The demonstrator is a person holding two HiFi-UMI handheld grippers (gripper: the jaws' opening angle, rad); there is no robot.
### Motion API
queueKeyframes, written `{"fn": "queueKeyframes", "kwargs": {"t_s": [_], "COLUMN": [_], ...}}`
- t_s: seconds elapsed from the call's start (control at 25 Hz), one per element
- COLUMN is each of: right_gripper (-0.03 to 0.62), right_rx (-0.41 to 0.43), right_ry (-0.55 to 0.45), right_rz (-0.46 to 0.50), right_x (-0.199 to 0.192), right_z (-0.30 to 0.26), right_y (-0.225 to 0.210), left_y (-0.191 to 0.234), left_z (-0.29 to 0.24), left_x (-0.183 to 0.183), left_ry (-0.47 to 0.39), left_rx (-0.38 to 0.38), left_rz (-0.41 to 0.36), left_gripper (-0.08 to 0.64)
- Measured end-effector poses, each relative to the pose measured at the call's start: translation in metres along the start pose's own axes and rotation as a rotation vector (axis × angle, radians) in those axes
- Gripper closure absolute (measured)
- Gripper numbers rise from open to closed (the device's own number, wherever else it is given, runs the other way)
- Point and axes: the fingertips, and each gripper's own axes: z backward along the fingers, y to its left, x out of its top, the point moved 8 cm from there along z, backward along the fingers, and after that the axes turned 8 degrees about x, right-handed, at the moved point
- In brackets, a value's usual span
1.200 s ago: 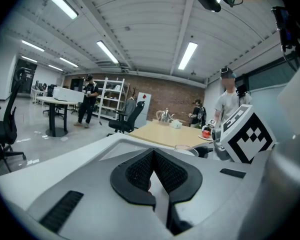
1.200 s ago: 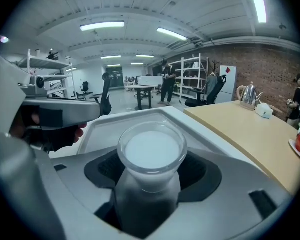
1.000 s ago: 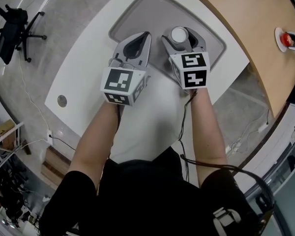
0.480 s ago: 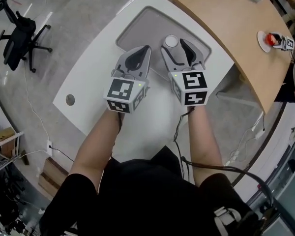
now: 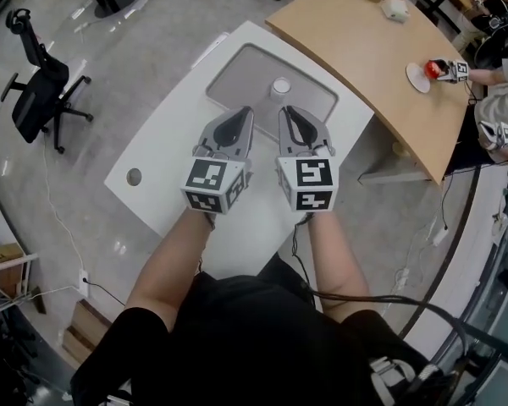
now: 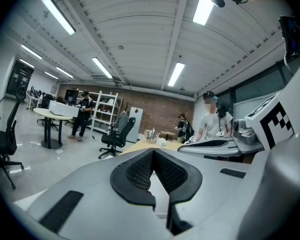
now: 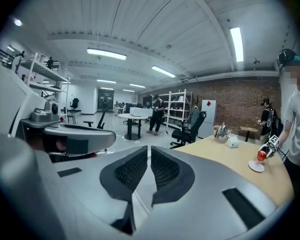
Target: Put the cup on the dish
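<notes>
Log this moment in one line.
cup: standing on grey tray | left tool: shut, empty | right tool: just closed, empty

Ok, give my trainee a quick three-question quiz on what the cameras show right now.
1. True or false: the right gripper is holding the cup.
2. Where does the cup stand? A) on the grey tray B) on the wooden table C) on the floor
3. Fill in: the left gripper's jaws are ____.
Key: 1 false; 2 A; 3 shut.
</notes>
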Motion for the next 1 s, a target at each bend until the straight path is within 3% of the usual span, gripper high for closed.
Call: {"fn": "queueKeyframes", "kwargs": {"t_s": [0.4,1.0], "right_gripper": [0.578,0.580], "right_rx": [-0.026,-0.095], "right_ry": [-0.113,-0.214], "right_rz": [-0.018,-0.001], "right_x": [0.028,0.037], "right_z": [0.090,0.173], "right_y": [0.072,0.117], "left_y": [-0.037,-0.066], "left_z": [0.093,0.173], "left_x": [0.029,0.049], "left_ry": [-0.039,-0.077], "left_rx": [-0.082,-0.117], "left_rz": [-0.032,-0.113], "left_gripper": [0.557,0.557]}}
